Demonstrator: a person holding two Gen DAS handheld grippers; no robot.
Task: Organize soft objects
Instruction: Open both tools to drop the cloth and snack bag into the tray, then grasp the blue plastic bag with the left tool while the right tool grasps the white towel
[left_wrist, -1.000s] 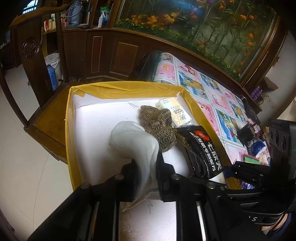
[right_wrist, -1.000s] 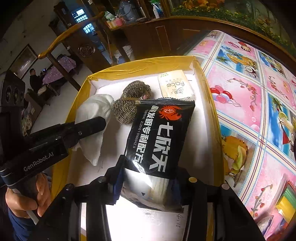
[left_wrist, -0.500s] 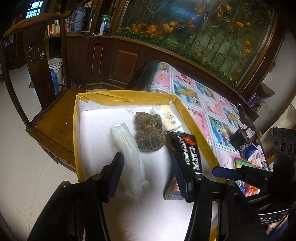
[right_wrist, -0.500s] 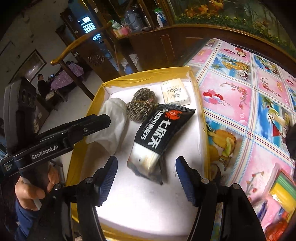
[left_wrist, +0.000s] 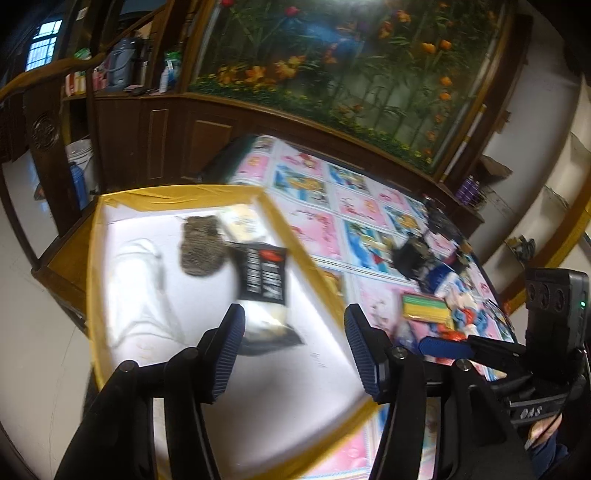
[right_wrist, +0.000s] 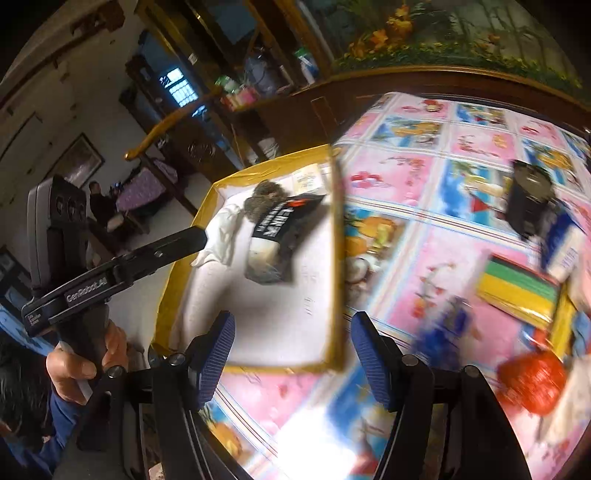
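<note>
- Currently both grippers are empty, pulled off the tray (left_wrist: 94, 258), frames motion-blurred.
- Left gripper (left_wrist: 293, 352): jaws spread and opening a bit more, nothing between the pads; it hangs over the tray's near part, black pack (left_wrist: 263, 277) just ahead of the left finger (left_wrist: 225, 354).
- Right gripper (right_wrist: 291, 356): jaws wide, nothing gripped; it sits over the tray's near right corner and the tablecloth (right_wrist: 436, 173).
- Tray: yellow rim, white floor, on a wooden chair (left_wrist: 61, 254) butted against the table.
- In the tray, left to right: white cloth (left_wrist: 136, 266) lying loose; brown knit ball (left_wrist: 201, 245) near the far end; tissue pack (left_wrist: 242, 223) at the far right corner, next to the ball; black pack lying lengthwise, top end near the ball, pale end toward the grippers.
- Right view matches: cloth (right_wrist: 221, 236), ball (right_wrist: 264, 199), black pack (right_wrist: 280, 236) side by side; whether cloth and ball touch I cannot tell.
- Still on the tablecloth, outside the tray: green-yellow striped block (right_wrist: 517, 291), red mesh item (right_wrist: 532, 380), blue-white box (right_wrist: 561, 240), black object (right_wrist: 528, 199). All blurred.
- Left hand (right_wrist: 79, 365) wraps the left gripper's handle, blue sleeve below it.
</note>
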